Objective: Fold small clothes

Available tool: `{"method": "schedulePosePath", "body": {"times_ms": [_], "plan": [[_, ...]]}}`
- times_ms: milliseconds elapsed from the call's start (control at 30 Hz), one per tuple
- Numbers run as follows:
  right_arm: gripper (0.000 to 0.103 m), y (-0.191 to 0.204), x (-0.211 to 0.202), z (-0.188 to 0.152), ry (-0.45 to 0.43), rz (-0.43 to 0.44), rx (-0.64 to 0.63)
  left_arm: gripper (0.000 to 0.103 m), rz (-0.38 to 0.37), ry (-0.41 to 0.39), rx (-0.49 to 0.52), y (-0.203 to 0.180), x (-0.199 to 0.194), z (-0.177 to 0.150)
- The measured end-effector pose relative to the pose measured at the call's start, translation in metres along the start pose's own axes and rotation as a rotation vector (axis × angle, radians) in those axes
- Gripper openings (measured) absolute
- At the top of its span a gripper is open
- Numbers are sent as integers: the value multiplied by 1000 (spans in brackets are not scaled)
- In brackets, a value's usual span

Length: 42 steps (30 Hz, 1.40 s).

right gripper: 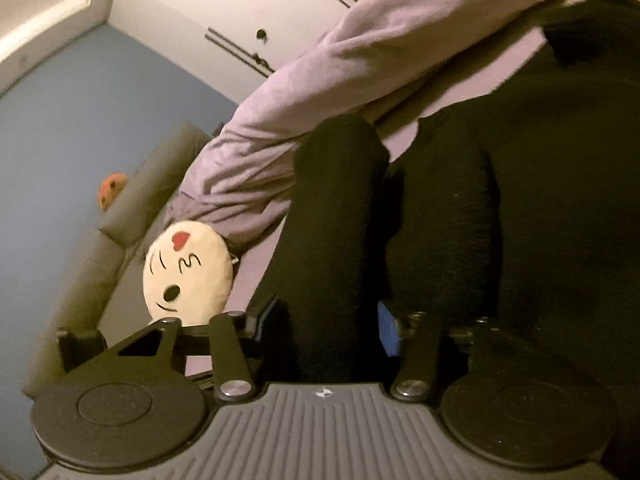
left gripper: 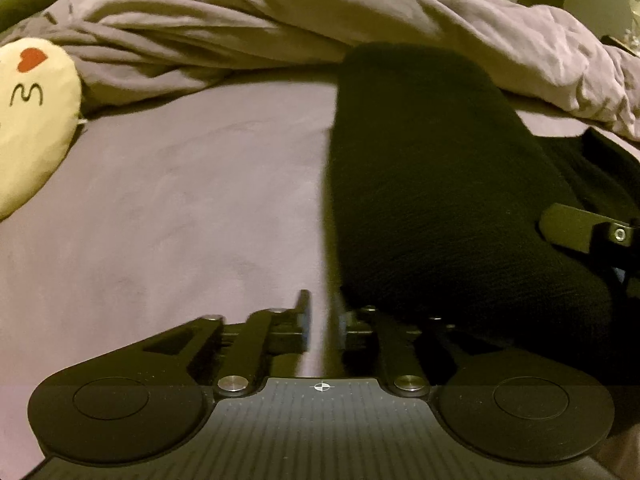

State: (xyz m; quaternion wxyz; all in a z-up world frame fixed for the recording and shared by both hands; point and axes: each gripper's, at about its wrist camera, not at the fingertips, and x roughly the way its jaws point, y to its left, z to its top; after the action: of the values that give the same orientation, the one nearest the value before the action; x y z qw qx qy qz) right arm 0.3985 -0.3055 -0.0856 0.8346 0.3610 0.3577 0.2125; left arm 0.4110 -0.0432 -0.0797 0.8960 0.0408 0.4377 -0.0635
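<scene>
A black garment [left gripper: 432, 184] lies on the lilac bed sheet [left gripper: 180, 200]. In the left wrist view its left edge runs down into my left gripper [left gripper: 324, 320], whose jaws stand nearly closed on that edge. My right gripper's finger [left gripper: 568, 228] shows at the right side of the cloth. In the right wrist view the black garment [right gripper: 540, 200] bunches into folds, and one thick fold [right gripper: 328, 240] sits between the jaws of my right gripper [right gripper: 324, 328], which are set apart around it.
A rumpled lilac duvet [left gripper: 280, 28] lies behind the garment. A yellow emoji cushion [left gripper: 28, 120] rests at the left; it also shows in the right wrist view [right gripper: 188, 276]. A grey sofa [right gripper: 132, 208], blue wall [right gripper: 80, 128] and white cupboard doors [right gripper: 224, 12] lie beyond.
</scene>
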Motion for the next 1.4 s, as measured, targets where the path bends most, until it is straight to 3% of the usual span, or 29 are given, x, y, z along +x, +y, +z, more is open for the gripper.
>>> {"method": "schedulePosePath", "body": {"times_ms": [100, 233, 400, 567, 700, 867, 1100, 1400], "plan": [[44, 8, 4, 2, 7, -48, -38, 39, 6, -1, -32, 7, 1, -1], [44, 14, 6, 5, 9, -78, -64, 47, 19, -4, -52, 10, 0, -2], [19, 22, 6, 2, -9, -91, -127, 52, 32, -9, -56, 10, -1, -3], [16, 28, 3, -2, -33, -108, -168, 60, 35, -18, -75, 16, -5, -8], [15, 30, -2, -2, -54, -133, -184, 78, 52, -46, -82, 21, -13, -12], [15, 39, -14, 0, -84, -177, -231, 83, 43, -53, -84, 23, -23, -15], [14, 57, -52, 7, -172, -294, -395, 91, 11, -81, -60, 12, -45, -17], [14, 32, -119, 17, -274, -473, -448, 96, -92, -141, 26, -33, -79, -18]]}}
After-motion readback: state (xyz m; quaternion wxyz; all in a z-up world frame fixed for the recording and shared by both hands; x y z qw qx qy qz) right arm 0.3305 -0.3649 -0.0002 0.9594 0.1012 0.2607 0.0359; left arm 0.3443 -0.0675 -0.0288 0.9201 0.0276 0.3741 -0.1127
